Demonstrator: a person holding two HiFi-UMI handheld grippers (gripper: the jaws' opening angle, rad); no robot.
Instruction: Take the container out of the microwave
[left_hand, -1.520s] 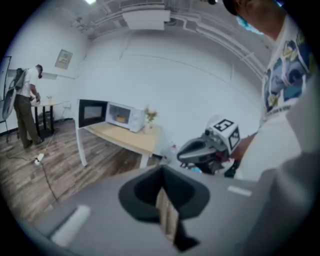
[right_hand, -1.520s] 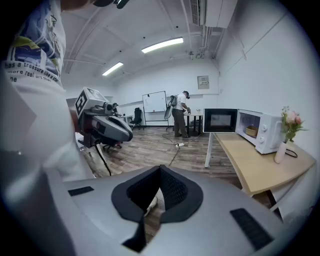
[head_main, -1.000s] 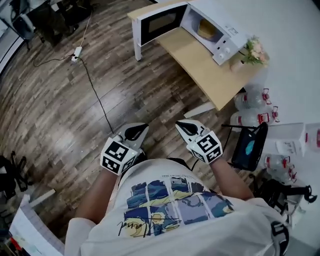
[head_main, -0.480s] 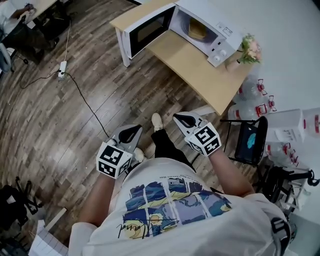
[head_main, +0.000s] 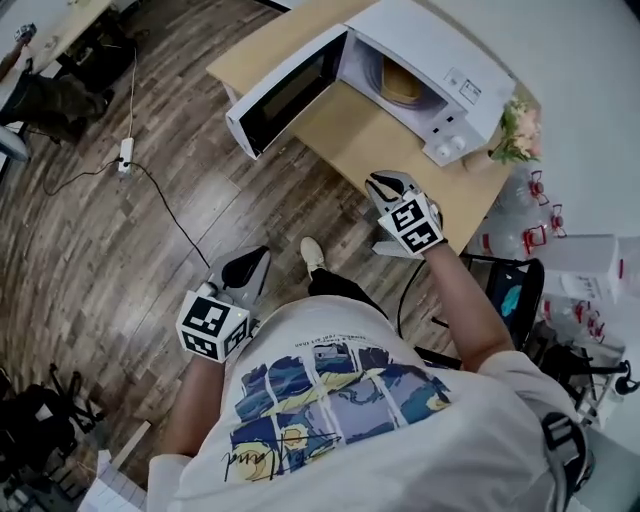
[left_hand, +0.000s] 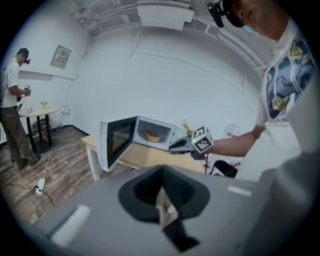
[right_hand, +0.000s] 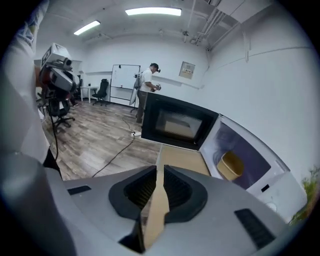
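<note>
A white microwave (head_main: 430, 60) stands on a light wooden table (head_main: 345, 115) with its door (head_main: 285, 90) swung open to the left. Inside sits a tan container (head_main: 403, 85), also seen in the right gripper view (right_hand: 231, 165) and, small, in the left gripper view (left_hand: 152, 135). My right gripper (head_main: 385, 185) is raised over the table's near edge, pointing at the microwave, still short of the cavity; its jaws (right_hand: 159, 172) are shut on nothing. My left gripper (head_main: 245, 268) hangs low by my hip over the floor, jaws (left_hand: 161, 192) shut and empty.
A vase of flowers (head_main: 515, 125) stands right of the microwave. Water bottles (head_main: 530, 215) and a black chair (head_main: 510, 300) crowd the right side. A power strip with cable (head_main: 125, 155) lies on the wooden floor. Another person (right_hand: 147, 92) stands far off.
I have stepped closer to the table, so the microwave looms larger. My right gripper rose forward from hip height to over the table edge. The left gripper stayed low.
</note>
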